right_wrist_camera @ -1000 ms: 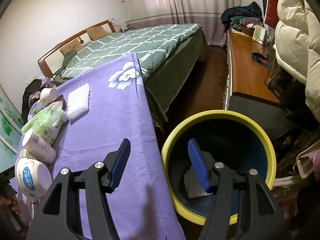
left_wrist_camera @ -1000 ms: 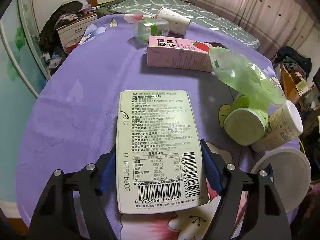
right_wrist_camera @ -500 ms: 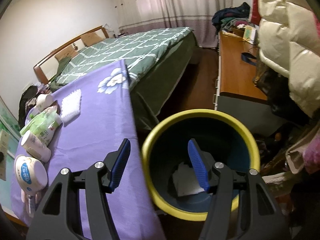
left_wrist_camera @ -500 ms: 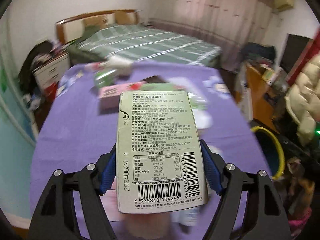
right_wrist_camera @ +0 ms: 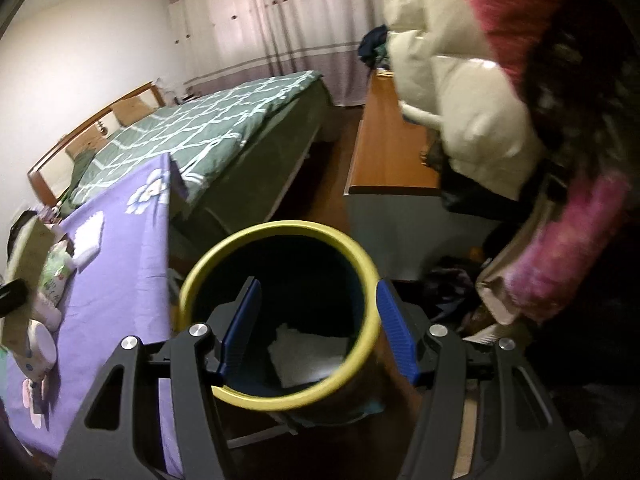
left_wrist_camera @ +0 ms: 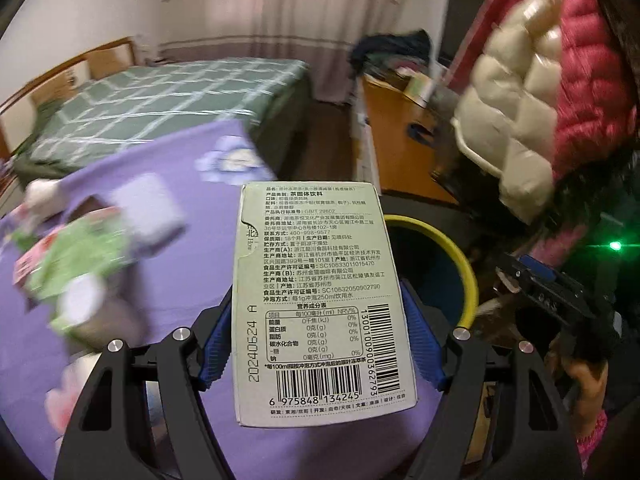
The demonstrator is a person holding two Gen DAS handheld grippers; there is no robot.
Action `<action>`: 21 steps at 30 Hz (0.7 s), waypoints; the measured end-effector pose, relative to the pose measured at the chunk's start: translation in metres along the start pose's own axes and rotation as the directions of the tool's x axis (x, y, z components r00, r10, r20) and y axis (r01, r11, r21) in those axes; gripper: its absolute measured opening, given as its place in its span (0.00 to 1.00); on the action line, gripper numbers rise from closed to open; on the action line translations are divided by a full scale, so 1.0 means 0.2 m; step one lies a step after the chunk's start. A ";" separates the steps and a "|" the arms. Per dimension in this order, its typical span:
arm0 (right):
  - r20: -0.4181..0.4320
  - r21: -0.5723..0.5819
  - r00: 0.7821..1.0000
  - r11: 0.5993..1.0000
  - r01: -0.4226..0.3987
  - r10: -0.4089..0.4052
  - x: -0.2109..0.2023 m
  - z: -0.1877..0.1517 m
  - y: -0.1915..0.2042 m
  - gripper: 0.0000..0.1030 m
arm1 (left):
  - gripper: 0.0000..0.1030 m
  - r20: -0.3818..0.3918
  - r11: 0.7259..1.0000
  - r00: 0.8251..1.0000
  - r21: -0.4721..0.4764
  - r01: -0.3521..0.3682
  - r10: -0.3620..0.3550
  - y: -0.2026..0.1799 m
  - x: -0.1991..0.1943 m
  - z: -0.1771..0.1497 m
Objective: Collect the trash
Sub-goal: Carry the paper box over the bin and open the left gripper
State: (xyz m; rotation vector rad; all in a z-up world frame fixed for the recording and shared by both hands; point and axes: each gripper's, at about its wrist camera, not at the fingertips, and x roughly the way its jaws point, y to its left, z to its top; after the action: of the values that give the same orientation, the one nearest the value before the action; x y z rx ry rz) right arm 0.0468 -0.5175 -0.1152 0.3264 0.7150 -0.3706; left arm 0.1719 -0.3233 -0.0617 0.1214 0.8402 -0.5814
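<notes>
The pale green box [left_wrist_camera: 324, 300], printed with text and barcodes, stands clamped between the blue pads of the left gripper [left_wrist_camera: 320, 340], held up above the near edge of the purple cloth [left_wrist_camera: 160, 184] that covers the table. Beyond and to the right of the box sits the bin [left_wrist_camera: 464, 256], dark blue with a yellow rim, on the floor just beside the table edge. The right gripper [right_wrist_camera: 318, 330] has its jaws apart with nothing between the pads; it hangs over the bin [right_wrist_camera: 280, 232], one pad seen against the inside, the other outside the rim. A crumpled white paper [right_wrist_camera: 308, 354] lies at the bottom of the bin. On the cloth, to the left, lies a blurred cluster of litter: a green wrapper [left_wrist_camera: 80, 264], a pink carton [left_wrist_camera: 28, 268] and a white ridged pad [left_wrist_camera: 148, 212]; the right wrist view shows the same pad [right_wrist_camera: 90, 234] and a white tub [right_wrist_camera: 40, 344] near the table edge. The cloth carries a white flower print [left_wrist_camera: 228, 160] near its far corner. Behind the table stands a bed [left_wrist_camera: 168, 96] with a green checked cover and a wooden headboard [left_wrist_camera: 92, 60]. A wooden desk [left_wrist_camera: 400, 148] runs along the right side, with a cream puffer jacket [left_wrist_camera: 516, 120] hanging above it. Curtains [left_wrist_camera: 288, 12] cover the far wall.
</notes>
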 end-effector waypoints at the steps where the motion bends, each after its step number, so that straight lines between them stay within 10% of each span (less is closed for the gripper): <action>1: 0.001 0.004 1.000 1.000 0.006 -0.006 -0.01 -0.01 -0.03 0.56 | 0.71 -0.010 1.000 1.000 0.012 0.010 -0.009 -0.04 0.05 0.02; 13: -0.008 0.040 0.999 0.998 0.047 -0.047 -0.02 -0.02 -0.21 0.56 | 0.72 -0.128 0.993 0.989 0.081 0.090 -0.079 -0.42 0.66 0.12; 21: -0.014 0.041 0.998 0.998 0.054 -0.053 -0.03 -0.03 -0.21 0.57 | 0.84 -0.090 0.993 0.992 0.064 0.100 -0.094 -0.43 0.58 0.16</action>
State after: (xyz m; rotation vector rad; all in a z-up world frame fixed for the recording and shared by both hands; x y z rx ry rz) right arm 0.0209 -0.5517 -0.1231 0.3493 0.7307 -0.4347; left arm 0.2085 -0.4562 -0.1159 0.1700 0.9144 -0.7001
